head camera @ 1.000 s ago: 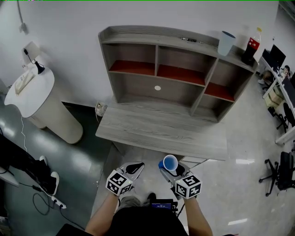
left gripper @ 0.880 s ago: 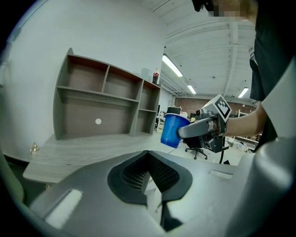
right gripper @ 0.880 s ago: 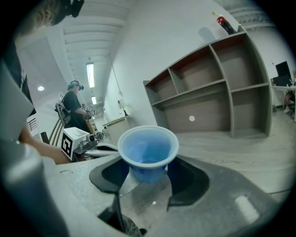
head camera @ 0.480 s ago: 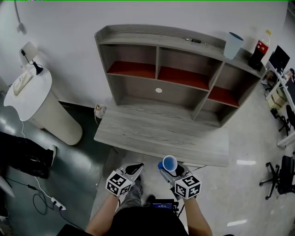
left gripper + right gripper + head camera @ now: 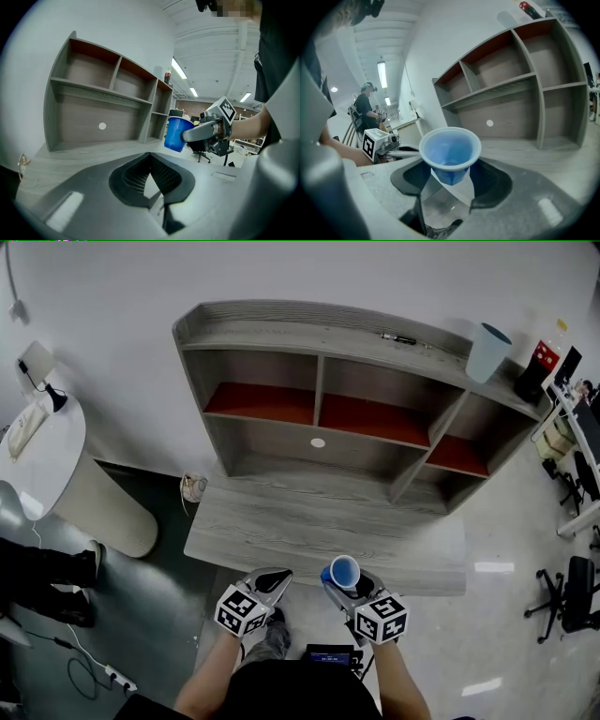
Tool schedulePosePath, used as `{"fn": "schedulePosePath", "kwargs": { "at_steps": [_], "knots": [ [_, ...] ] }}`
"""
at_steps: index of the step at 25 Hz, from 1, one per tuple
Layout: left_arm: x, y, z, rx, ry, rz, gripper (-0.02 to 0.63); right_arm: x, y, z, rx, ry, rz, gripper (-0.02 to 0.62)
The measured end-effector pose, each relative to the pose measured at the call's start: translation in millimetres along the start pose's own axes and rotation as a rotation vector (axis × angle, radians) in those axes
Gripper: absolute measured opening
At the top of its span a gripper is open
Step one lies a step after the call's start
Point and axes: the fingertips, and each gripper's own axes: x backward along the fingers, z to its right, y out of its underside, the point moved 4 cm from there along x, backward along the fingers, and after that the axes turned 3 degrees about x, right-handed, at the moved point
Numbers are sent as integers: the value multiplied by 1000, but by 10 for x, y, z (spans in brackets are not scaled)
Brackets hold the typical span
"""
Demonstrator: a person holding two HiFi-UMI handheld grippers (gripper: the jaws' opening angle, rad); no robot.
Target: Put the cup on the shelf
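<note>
Upright blue cup at the desk's edge
The right tongs clamp it, mouth up, axis near vertical; left tongs closed, empty.

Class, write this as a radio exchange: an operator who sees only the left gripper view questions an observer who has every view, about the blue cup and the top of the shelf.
Operator: From the side I see the blue cup in the right gripper. Is anything inside it?
Observer: The right gripper view looks straight into it: no liquid or object shows inside.
Operator: Is the top of the shelf taken?
Observer: Partly. The head view shows a pale blue cup standing near its right end, with a dark bottle beside it.
</note>
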Motion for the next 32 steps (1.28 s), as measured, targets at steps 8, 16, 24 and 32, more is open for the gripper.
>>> {"fn": "schedulePosePath", "kwargs": {
  "at_steps": [8, 16, 24, 32],
  "knots": [
    [-184, -293, -579, -37, 56, -24, 0, -490, -345, 157, -14, 49, 13, 256],
    [-299, -393, -951, -56, 113, -50, 0, -792, -442, 203, -41, 96, 20, 256],
    [-427, -341, -999, -39, 128, -70, 0, -857, -427, 282, -48, 96, 2, 256],
    [-590, -416, -895, -29, 100, -68, 0, -836, -522, 453, -23, 54, -3, 256]
  ]
}}
